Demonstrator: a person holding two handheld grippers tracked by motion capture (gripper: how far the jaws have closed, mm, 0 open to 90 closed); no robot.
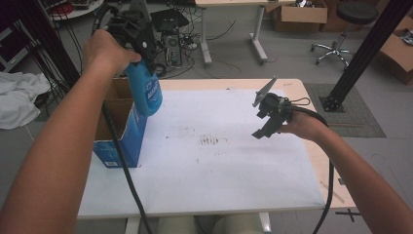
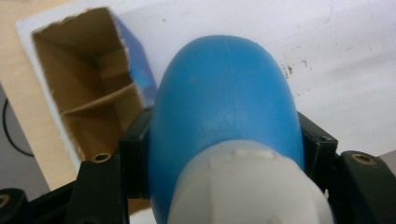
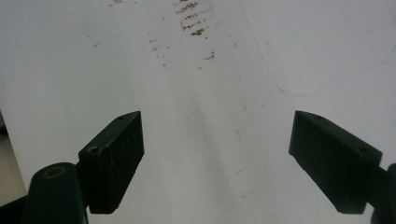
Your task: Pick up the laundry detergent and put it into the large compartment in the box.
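Note:
A blue plastic bottle [image 1: 146, 92] with a white top hangs in the air above the table's left side, just right of an open blue cardboard box [image 1: 117, 134]. My left gripper [image 1: 141, 48] is shut on the bottle near its neck. In the left gripper view the bottle [image 2: 229, 107] bulges between both black pads [image 2: 135, 154], with the box [image 2: 88, 88] and its cardboard dividers below it. My right gripper [image 1: 265, 119] hovers over the table's right half, open. The right gripper view has its gripper [image 3: 215, 158] spread wide over bare white tabletop.
The white table [image 1: 214, 170] carries dark smudges [image 1: 212, 141] near its middle. A wooden edge borders it at the right. Beyond the table stand desks, cables, cardboard boxes [image 1: 299, 14] and a stool [image 1: 341, 29]. A black frame post [image 1: 370, 48] rises at the right.

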